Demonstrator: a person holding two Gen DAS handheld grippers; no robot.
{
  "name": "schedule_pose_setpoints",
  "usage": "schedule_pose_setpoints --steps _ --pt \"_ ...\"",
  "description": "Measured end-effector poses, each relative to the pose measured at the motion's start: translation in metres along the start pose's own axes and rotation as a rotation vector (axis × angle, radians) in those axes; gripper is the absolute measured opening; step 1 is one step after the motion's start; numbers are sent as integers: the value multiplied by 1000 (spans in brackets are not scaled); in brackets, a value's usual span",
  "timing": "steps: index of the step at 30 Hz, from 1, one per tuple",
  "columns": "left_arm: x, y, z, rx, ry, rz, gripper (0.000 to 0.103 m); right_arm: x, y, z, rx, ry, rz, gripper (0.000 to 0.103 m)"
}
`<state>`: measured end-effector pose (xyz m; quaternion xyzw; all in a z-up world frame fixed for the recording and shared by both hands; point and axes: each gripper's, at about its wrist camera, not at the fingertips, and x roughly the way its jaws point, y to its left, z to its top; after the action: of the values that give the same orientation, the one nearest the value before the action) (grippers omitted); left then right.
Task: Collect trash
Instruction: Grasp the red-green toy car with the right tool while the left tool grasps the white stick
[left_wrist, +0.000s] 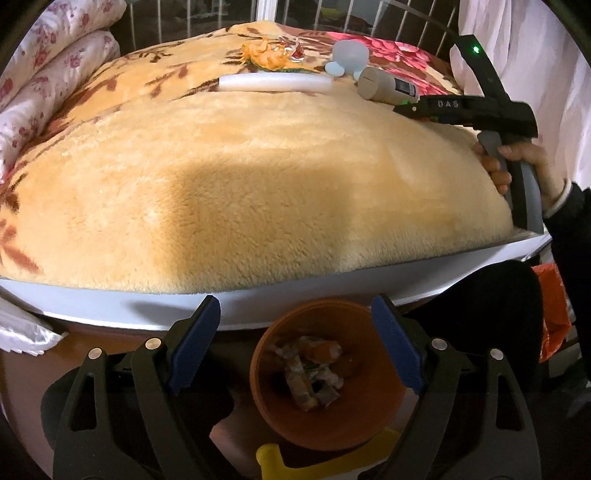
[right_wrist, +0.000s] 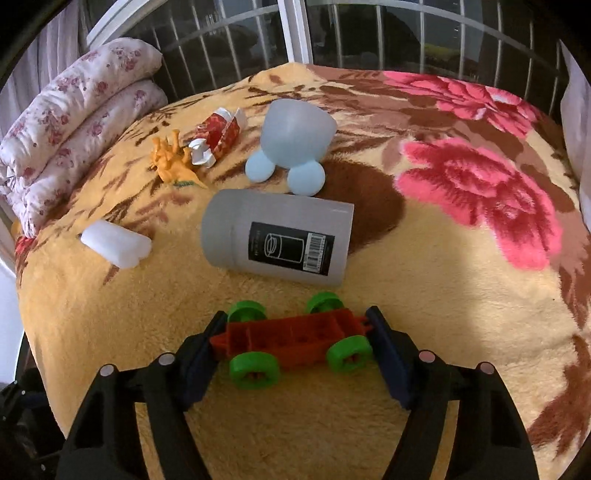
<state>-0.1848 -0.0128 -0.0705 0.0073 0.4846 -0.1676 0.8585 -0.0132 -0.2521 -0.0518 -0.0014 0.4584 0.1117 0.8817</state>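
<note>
Left tool (left_wrist: 295, 343): wide open, holding nothing. It hangs over the orange bin (left_wrist: 325, 373), which stands below the bed edge (left_wrist: 258, 306) and already has scraps in it. The bin's rim shows between the fingers, but neither pad touches it.

Right tool (right_wrist: 295, 343): partly open, set about the toy chassis (right_wrist: 291, 341), a red frame with green wheels lying on the blanket (right_wrist: 424, 295). The left pad is against, or just short of, the frame's end; the right pad sits just beside the other end. Whether either presses cannot be told, and the chassis rests on the blanket, not lifted.

Other items, placed from the grey can (right_wrist: 277, 240): the can lies on its side just beyond the chassis. A blue cup (right_wrist: 295, 144) lies beyond the can. A red wrapper (right_wrist: 221, 133) and an orange dinosaur (right_wrist: 171, 158) lie beyond and to its left. A white foam piece (right_wrist: 116, 243) lies to its left.

Risks, as judged:
- The grip runs along the length of the frame, on narrow ends. If the pads close off-centre, the chassis may pivot or spring out.
- The wheels may roll on the plush, shifting the chassis as the pads close.
- A push forward may knock the can, which would roll toward the cup.
- The chassis looks like a toy, not trash; binning it may be a sorting error.
</note>
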Motion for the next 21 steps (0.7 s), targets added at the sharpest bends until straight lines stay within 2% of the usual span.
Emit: schedule_pose_setpoints --steps 4,7,10,12,14,16,21 --pt "-4 0 12 10 -21 5 82 -4 3 -4 -6 -28 -7 73" --pt "-9 -1 33 49 -66 30 82 -7 -1 -6 15 -50 15 73" --pt "-8 -2 68 136 -112 73 82 -10 -5 -8 36 -67 30 73" --pt "-2 -2 96 235 -145 125 82 -10 -6 -8 38 -73 33 73" --pt "7 2 119 298 -144 168 82 -10 -6 -7 43 -72 36 73" --pt "19 7 146 378 -123 173 82 -11 -7 -8 45 -76 38 73" --pt "40 8 176 500 -89 186 82 -11 -12 -8 72 -84 61 73"
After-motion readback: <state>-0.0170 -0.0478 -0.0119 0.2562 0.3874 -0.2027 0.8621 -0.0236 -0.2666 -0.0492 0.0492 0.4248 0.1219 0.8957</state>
